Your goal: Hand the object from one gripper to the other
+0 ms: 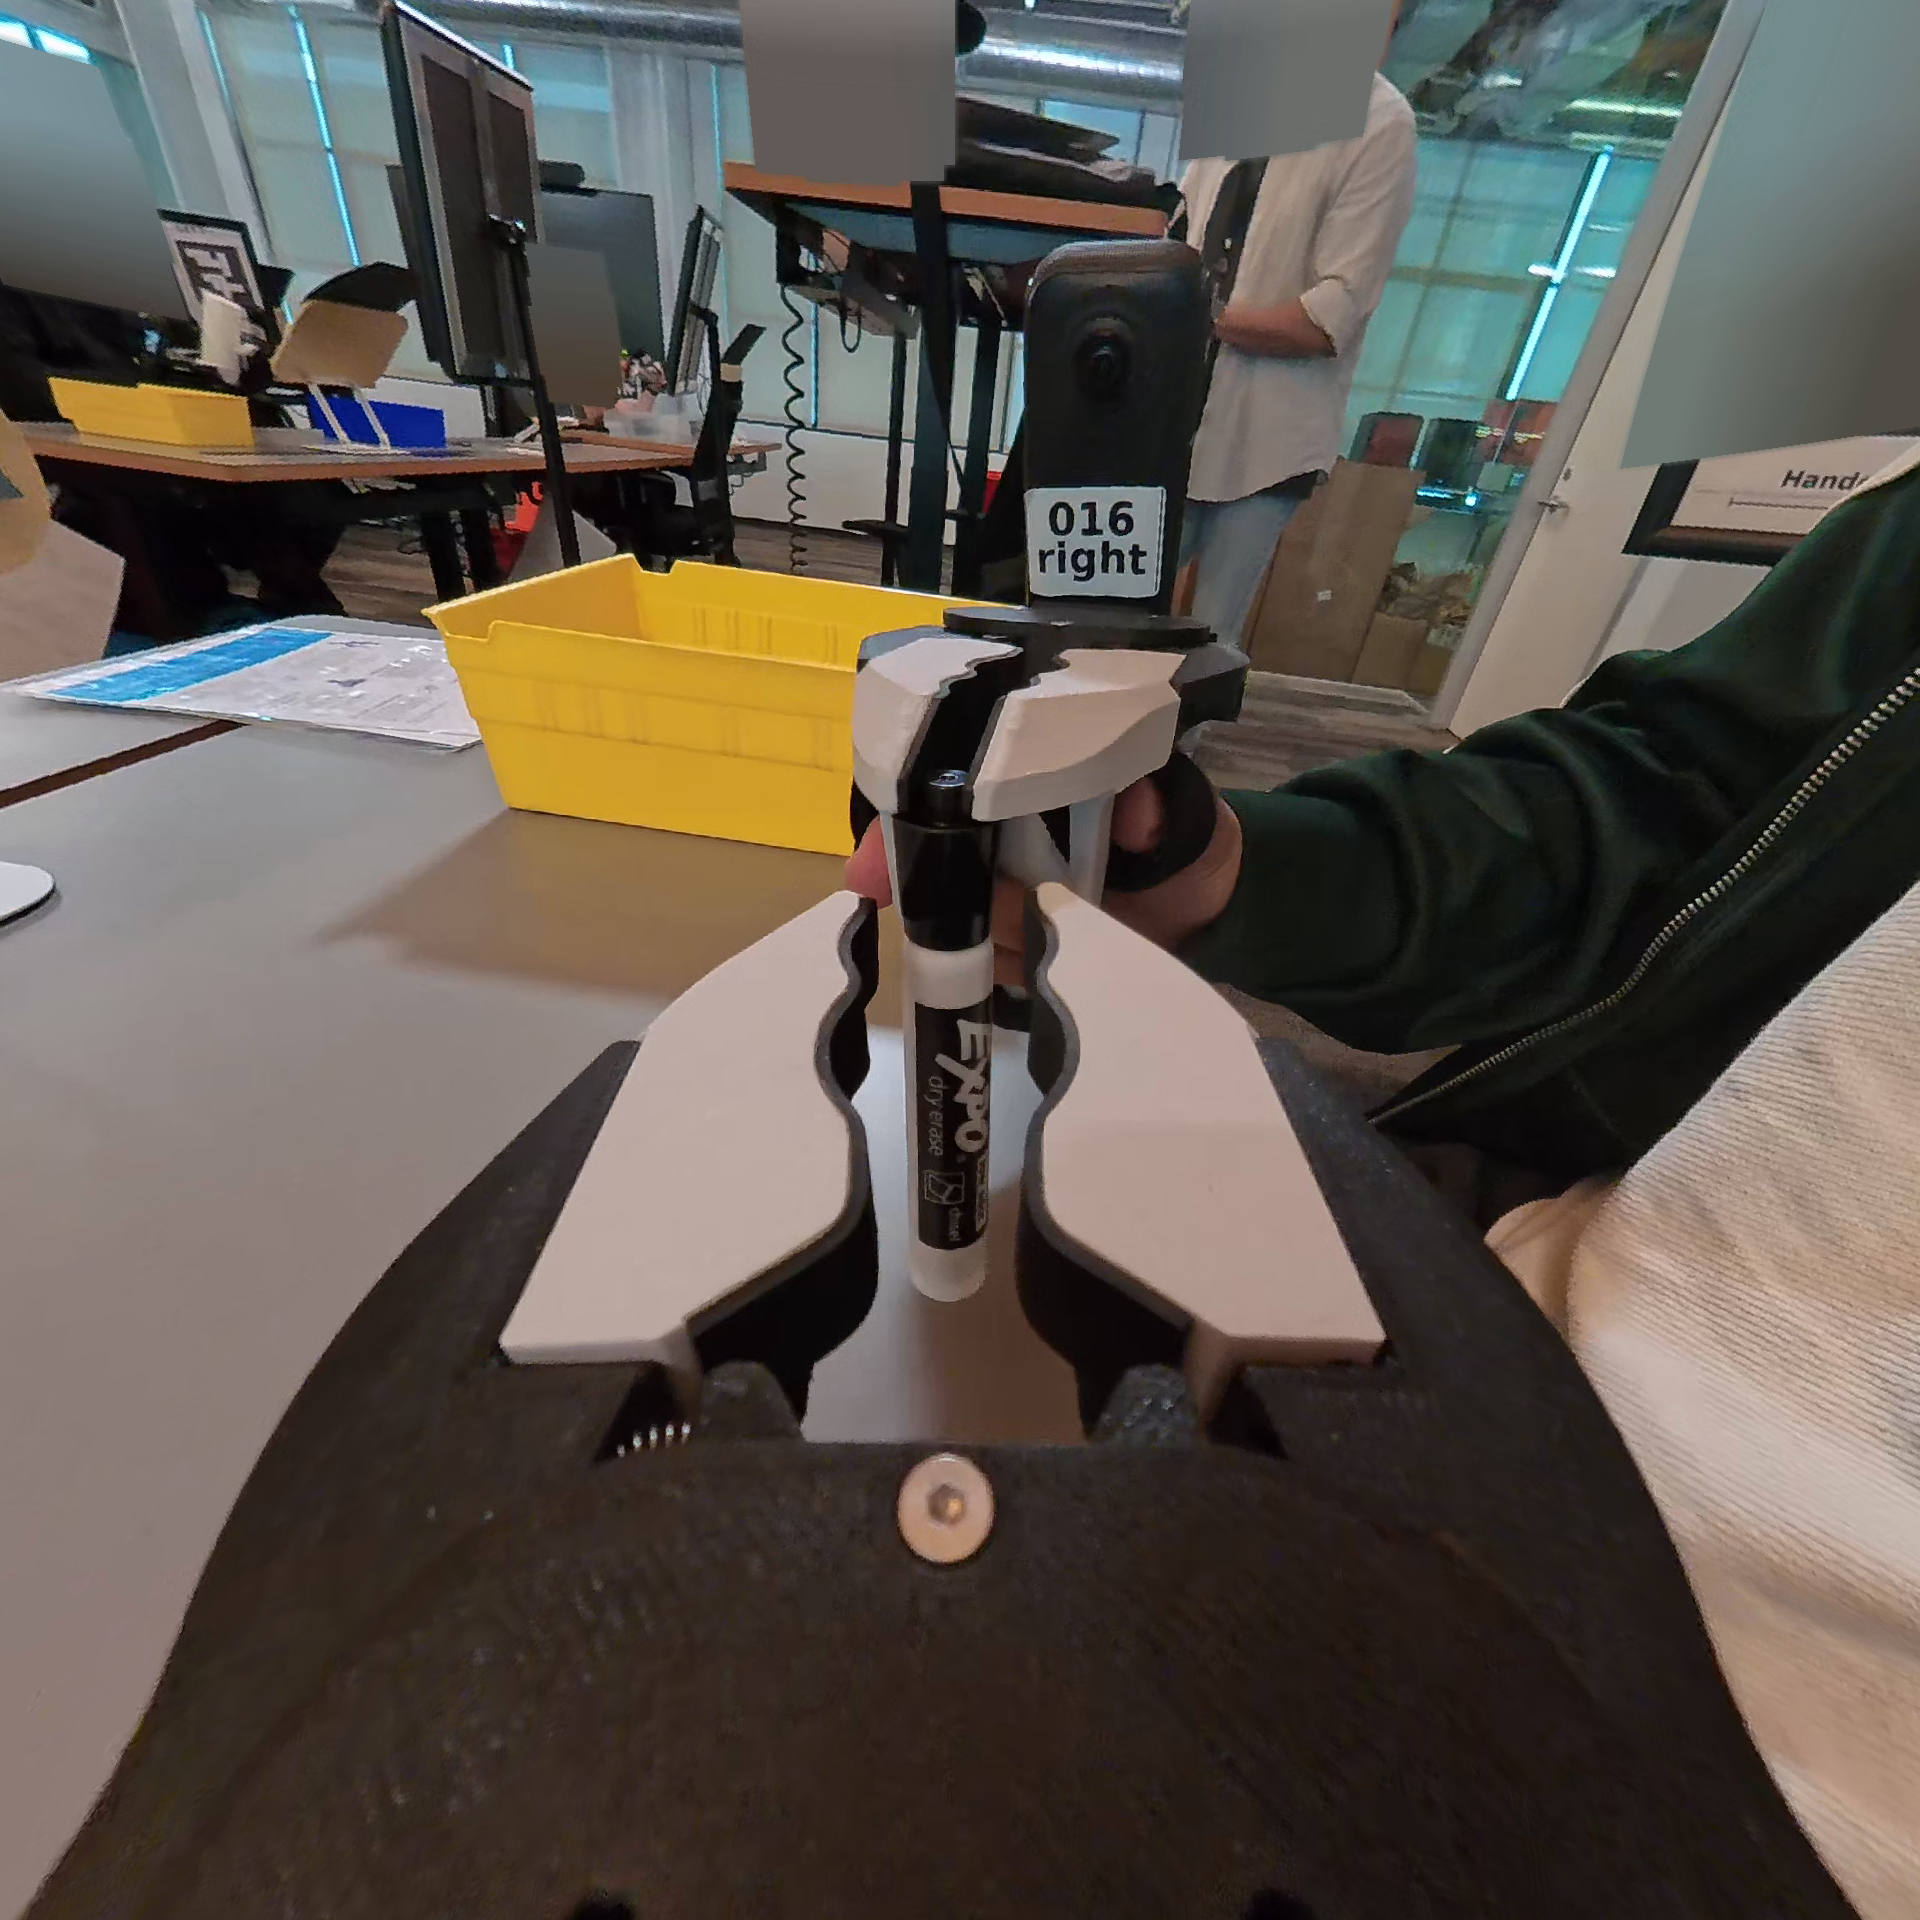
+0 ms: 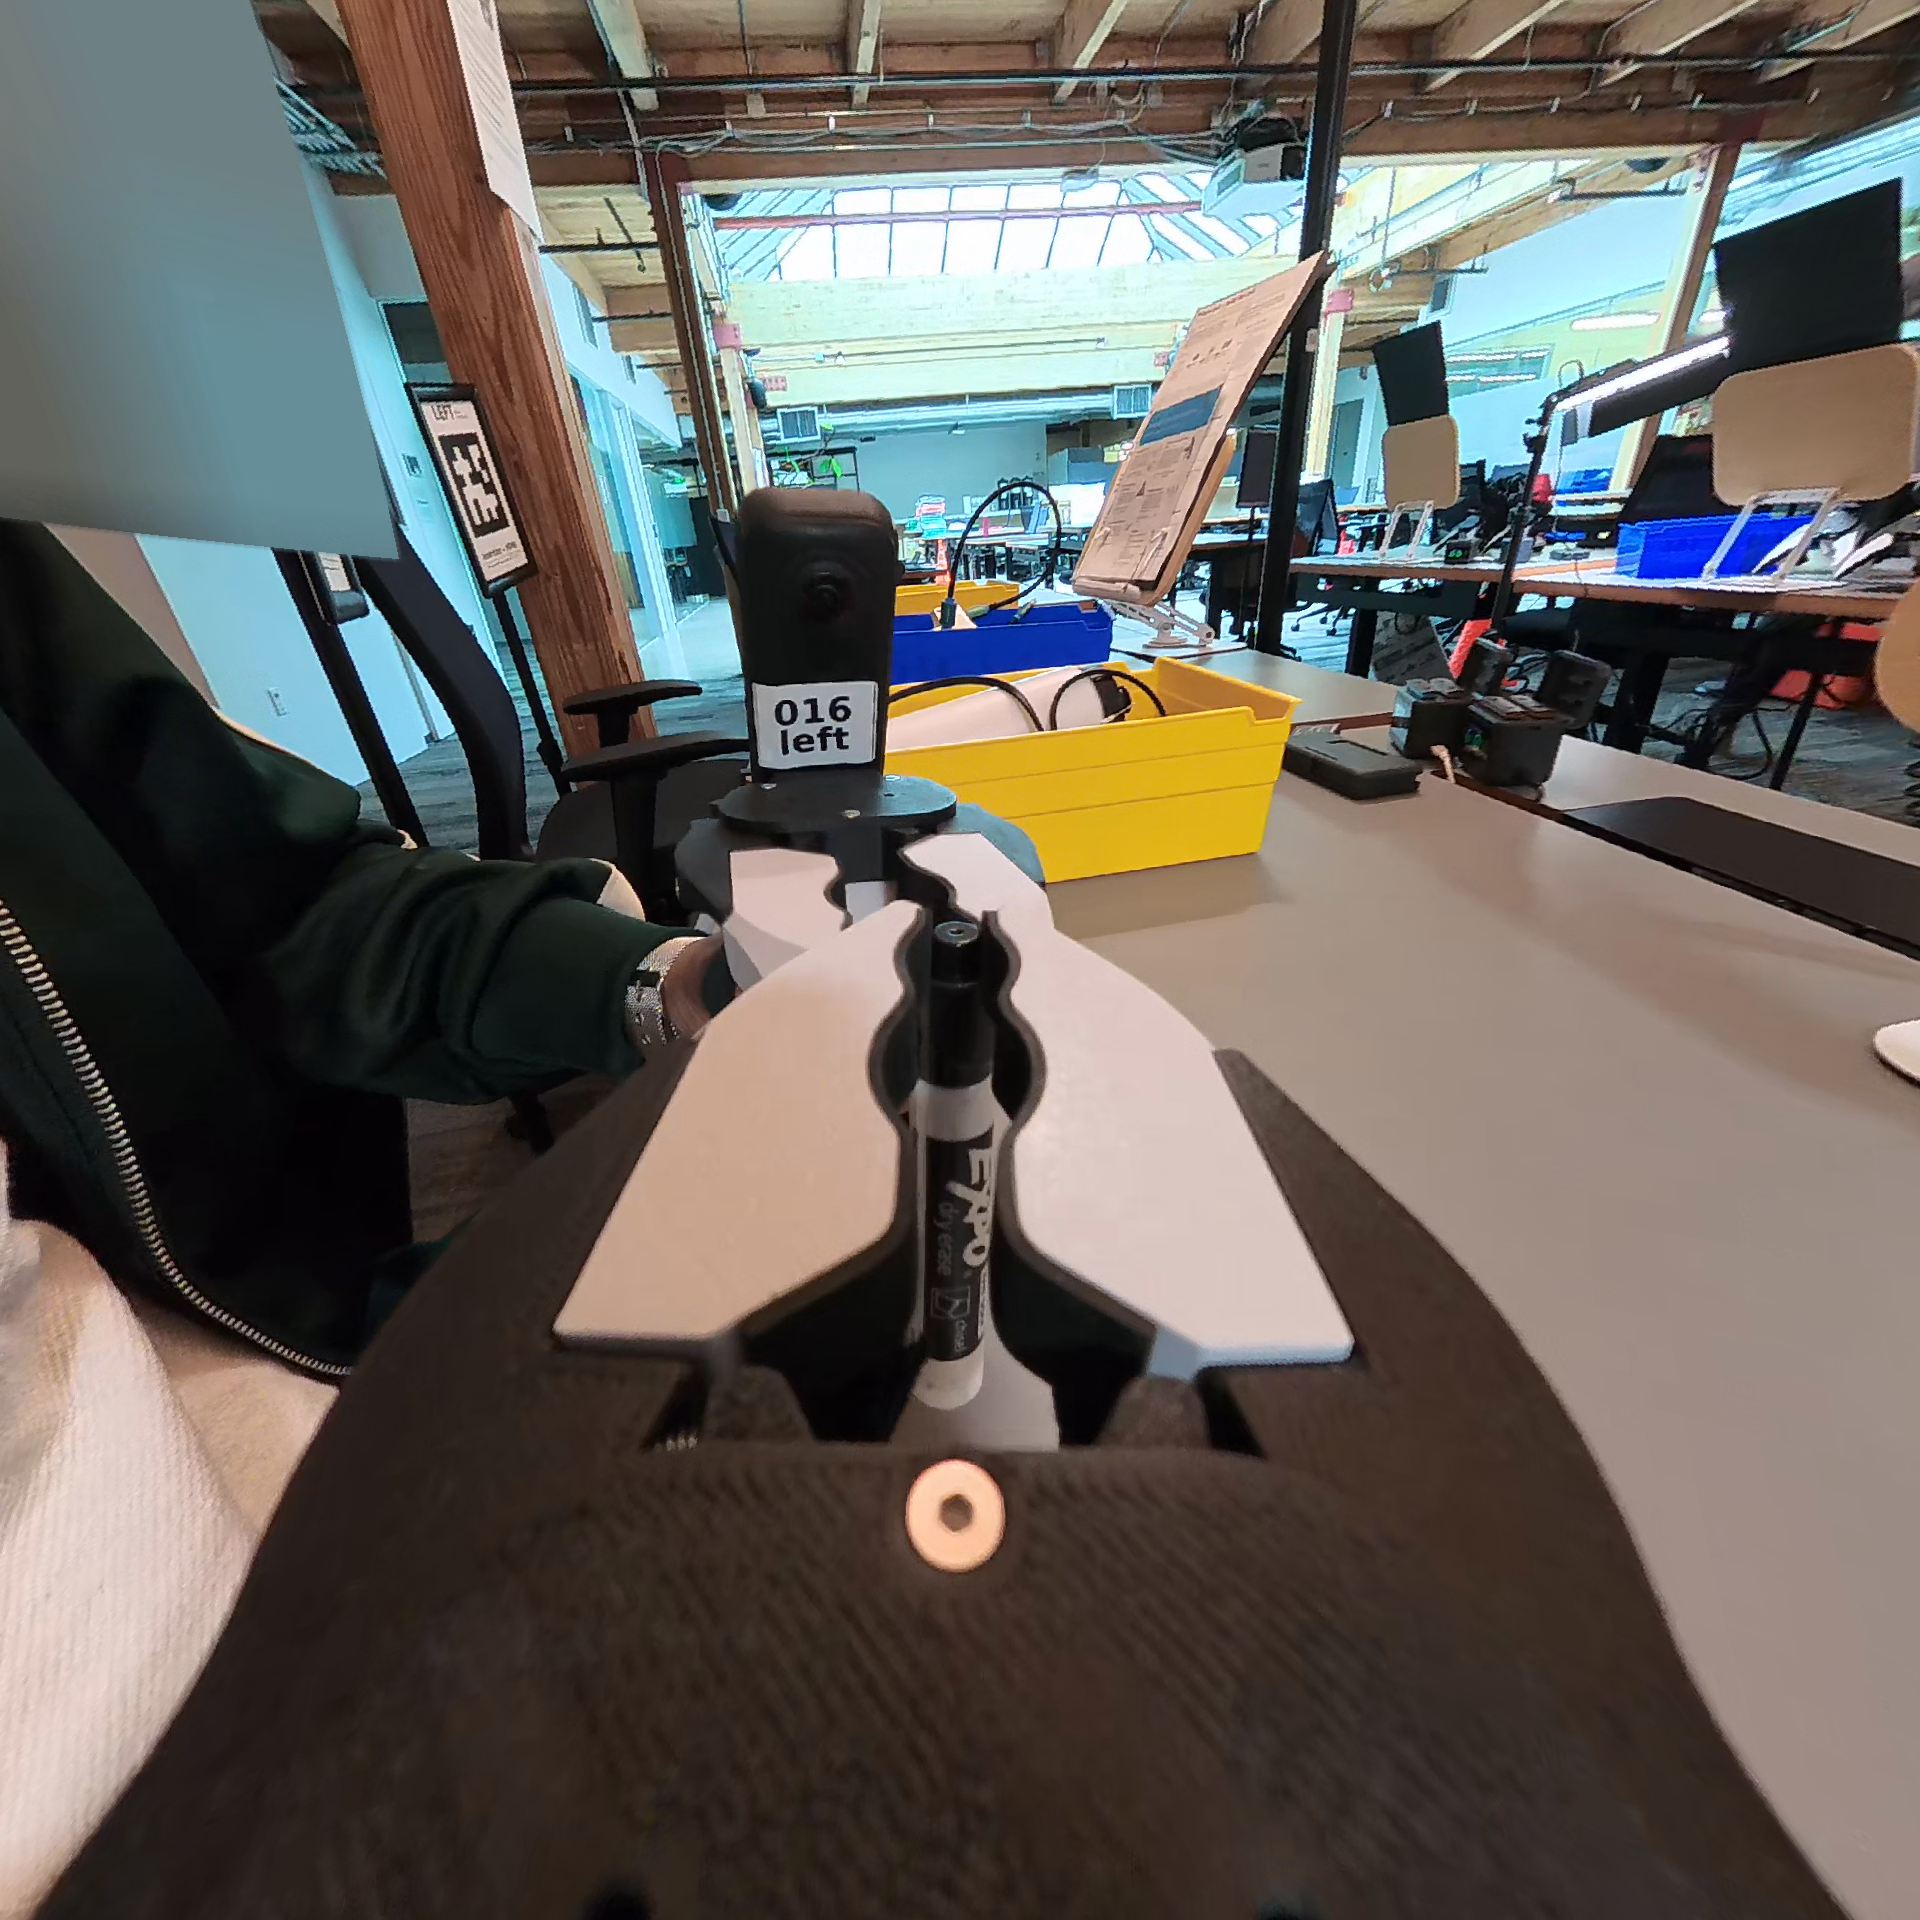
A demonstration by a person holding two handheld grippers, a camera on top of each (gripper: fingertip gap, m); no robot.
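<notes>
A black-and-white dry-erase marker (image 1: 951, 1122) stands roughly upright above the grey table, black cap on top. My right gripper (image 1: 951, 774) is shut on its cap end. In the right wrist view the marker (image 2: 951, 1195) sits clamped between the right gripper's (image 2: 951, 925) white fingers. My left gripper (image 1: 951, 914) is open, with its fingers on either side of the marker's lower barrel and a small gap on each side. It faces the right gripper and also shows in the right wrist view (image 2: 883, 894), just beyond the marker.
A yellow bin (image 1: 665, 717) stands on the grey table (image 1: 312, 1039) behind the grippers; in the right wrist view a yellow bin (image 2: 1143, 769) holds cables. Papers (image 1: 260, 675) lie at far left. Black devices (image 2: 1475, 717) sit at the back. A person (image 1: 1278, 312) stands behind. My left and right fingertips are right by each other.
</notes>
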